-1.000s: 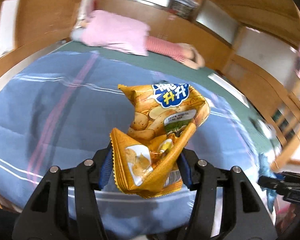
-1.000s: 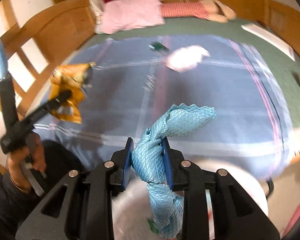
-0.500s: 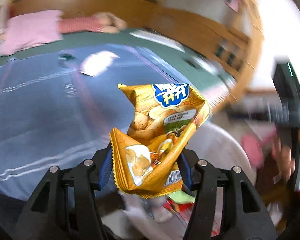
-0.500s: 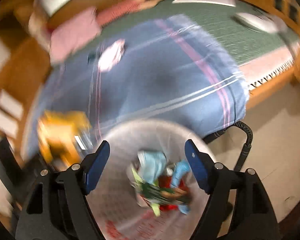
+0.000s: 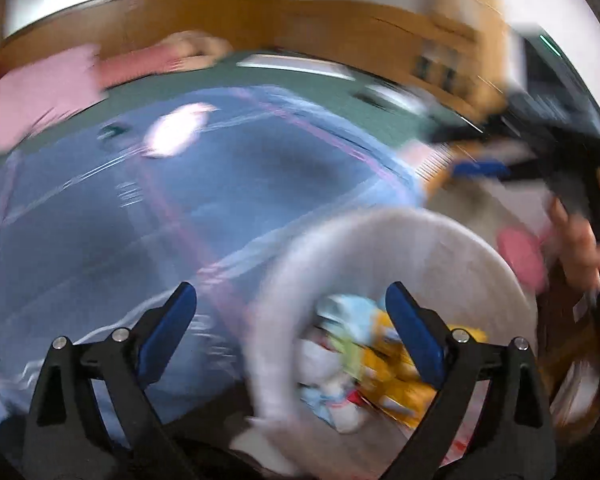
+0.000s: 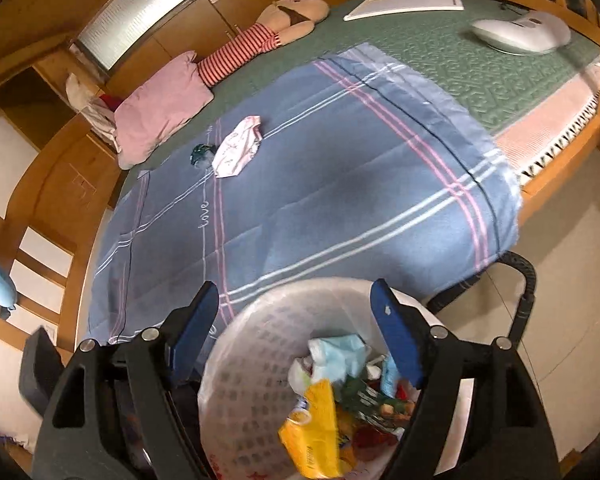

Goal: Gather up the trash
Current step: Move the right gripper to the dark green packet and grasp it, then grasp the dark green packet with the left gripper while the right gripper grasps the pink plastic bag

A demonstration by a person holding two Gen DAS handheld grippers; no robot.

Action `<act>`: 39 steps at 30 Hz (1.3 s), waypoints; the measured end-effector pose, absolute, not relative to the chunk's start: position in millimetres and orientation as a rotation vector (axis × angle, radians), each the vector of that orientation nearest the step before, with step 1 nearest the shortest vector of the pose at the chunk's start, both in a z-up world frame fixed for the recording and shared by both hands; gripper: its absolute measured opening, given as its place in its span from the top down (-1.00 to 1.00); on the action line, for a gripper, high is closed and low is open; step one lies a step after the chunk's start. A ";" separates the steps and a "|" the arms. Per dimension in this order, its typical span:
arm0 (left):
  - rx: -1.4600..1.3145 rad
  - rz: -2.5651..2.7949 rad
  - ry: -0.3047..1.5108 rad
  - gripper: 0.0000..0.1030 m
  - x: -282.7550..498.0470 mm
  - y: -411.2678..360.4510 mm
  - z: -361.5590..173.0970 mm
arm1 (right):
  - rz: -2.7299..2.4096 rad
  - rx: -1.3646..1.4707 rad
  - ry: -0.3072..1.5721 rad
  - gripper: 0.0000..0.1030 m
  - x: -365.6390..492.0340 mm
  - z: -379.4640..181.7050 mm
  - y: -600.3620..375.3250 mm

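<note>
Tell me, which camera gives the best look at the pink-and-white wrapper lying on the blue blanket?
The right wrist view: the wrapper is sharp there, crumpled beside a small dark green scrap on the blanket. The left wrist view shows it only as a blurred pale smear.

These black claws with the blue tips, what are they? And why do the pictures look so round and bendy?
The claws are two grabbing tools, one in each of a person's hands. A small camera sits on each tool and looks out along its two fingers, so each picture is taken from a tool. The lens bends everything round to see more.

The left gripper is opening with nothing between its fingers. The right gripper is open and holds nothing either. Both hang over a white trash bin beside the bed. Inside lie a yellow chip bag and a light blue wrapper.

On the blue blanket lie a pale crumpled wrapper and a small dark scrap.
</note>
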State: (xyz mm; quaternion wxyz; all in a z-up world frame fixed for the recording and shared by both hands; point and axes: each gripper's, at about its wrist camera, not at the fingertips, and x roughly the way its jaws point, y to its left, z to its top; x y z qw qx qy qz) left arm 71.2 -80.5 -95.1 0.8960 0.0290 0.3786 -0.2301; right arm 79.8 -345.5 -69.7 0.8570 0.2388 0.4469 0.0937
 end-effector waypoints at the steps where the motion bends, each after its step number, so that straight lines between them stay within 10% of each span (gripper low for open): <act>1: 0.015 -0.405 0.794 -0.87 82.8 -63.5 -95.8 | 0.201 0.493 0.937 -0.50 83.9 -68.3 -339.8; 28: -0.163 0.154 0.739 -0.92 221.2 129.7 -137.0 | 0.185 0.198 1.067 -0.53 477.1 -140.9 -51.1; 31: -0.191 0.223 0.769 -0.92 218.2 143.7 -143.8 | 0.183 0.161 1.075 0.08 489.9 -157.3 -40.0; 39: -0.521 0.409 0.789 -0.92 204.2 209.8 -154.5 | 0.638 0.156 1.176 0.09 409.1 -147.2 -15.1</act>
